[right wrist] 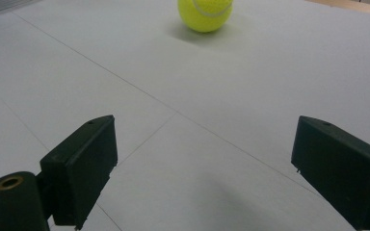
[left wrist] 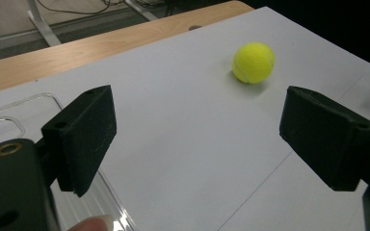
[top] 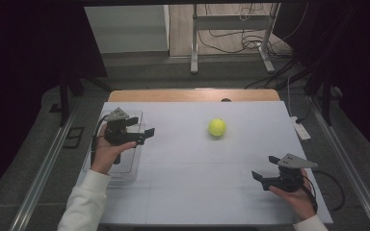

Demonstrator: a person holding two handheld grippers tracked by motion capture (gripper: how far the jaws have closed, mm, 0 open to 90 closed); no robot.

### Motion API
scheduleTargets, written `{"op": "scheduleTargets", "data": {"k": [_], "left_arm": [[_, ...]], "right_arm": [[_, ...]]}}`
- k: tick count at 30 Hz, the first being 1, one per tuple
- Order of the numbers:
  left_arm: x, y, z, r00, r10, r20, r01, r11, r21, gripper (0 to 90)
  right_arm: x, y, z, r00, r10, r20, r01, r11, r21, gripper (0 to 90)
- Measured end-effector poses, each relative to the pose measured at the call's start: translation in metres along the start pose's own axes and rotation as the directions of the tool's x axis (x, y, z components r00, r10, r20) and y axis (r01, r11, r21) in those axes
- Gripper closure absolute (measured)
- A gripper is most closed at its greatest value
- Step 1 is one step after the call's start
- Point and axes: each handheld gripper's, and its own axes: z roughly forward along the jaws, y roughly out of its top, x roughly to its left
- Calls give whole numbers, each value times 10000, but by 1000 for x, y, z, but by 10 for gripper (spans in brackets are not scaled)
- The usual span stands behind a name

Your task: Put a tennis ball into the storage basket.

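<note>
Here, clear tray (top: 127, 169) at table's left, nothing inside, tennis ball (top: 217, 127) apart on table, left gripper (top: 144, 135) and right gripper (top: 259, 179) jaws wide, holding nothing.

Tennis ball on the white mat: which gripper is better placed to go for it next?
Probably the left. The left gripper hangs above the clear tray, jaws open and pointed across at the tennis ball. The right gripper, also open, sits nearer the mat's front edge, seemingly farther from it.
</note>
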Motion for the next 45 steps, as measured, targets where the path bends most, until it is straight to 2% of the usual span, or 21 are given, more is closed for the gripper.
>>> {"op": "scheduleTargets", "data": {"k": [18,33,40,45], "left_arm": [[-17,4,11,9990,290,336,-295,9994,157,138],[-31,7,27,9963,607,601,-636,9969,462,138],[-42,12,38,9930,874,789,-920,9942,562,137],[-46,13,41,9927,887,813,-939,9936,628,137]], "right_arm": [[1,1,1,10000,18,-41,-18,10000,-19,92],[1,0,0,10000,-1,-3,1,10000,8,91],[0,-1,0,10000,46,-17,-46,10000,-25,91],[-1,-1,0,9999,121,-42,-121,9999,-41,92]]}}
